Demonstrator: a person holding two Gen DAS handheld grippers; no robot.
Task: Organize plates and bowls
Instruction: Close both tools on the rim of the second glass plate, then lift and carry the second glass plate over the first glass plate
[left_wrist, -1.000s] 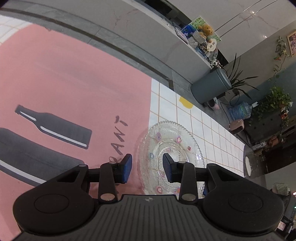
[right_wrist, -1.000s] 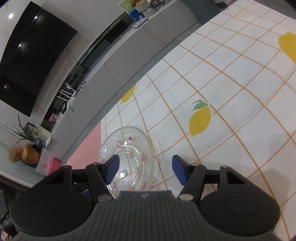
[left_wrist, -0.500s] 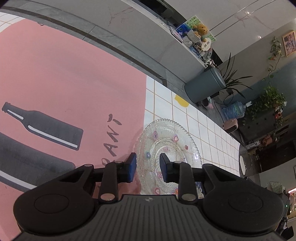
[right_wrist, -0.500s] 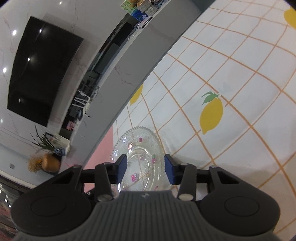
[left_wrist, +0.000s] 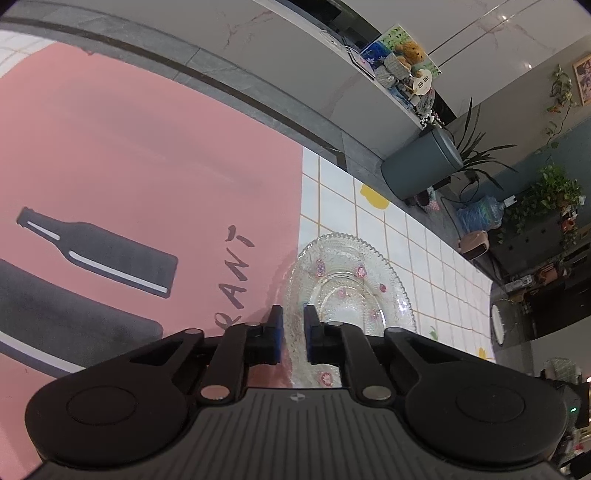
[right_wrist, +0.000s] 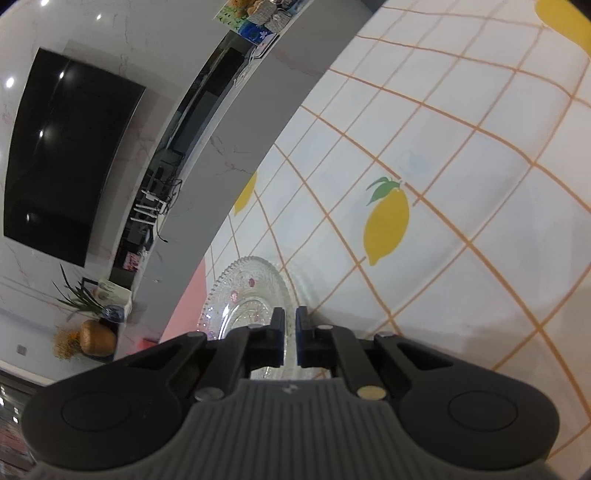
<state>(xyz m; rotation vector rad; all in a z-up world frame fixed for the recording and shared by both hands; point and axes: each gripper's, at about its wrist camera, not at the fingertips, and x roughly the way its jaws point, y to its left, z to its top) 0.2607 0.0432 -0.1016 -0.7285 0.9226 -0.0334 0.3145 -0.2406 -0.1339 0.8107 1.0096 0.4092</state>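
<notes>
— Pink poster with a black bottle print covers the tabletop at nine o'clock of the left view; a white cloth with orange grid lines and lemons takes over from one to five o'clock. What sits on the seam?

— Only the glass plate, clear and scalloped at the rim, with small pink flowers pressed in. It lies flat across the border, mostly on the lemon cloth, right at the fingers of both tools.

— How are they set?

— Left gripper has narrow fingers straddling the near left rim, glass visible in the gap. Right gripper is narrower still, its pads astride the near right rim. I judge both are clamping the plate at opposite edges, so that thin, slippery glass lifts level instead of tipping.

— Any writing?

— Slanted black letters on the pink poster, reading "RANT", seemingly the tail of a longer word hidden by the tool.
</notes>
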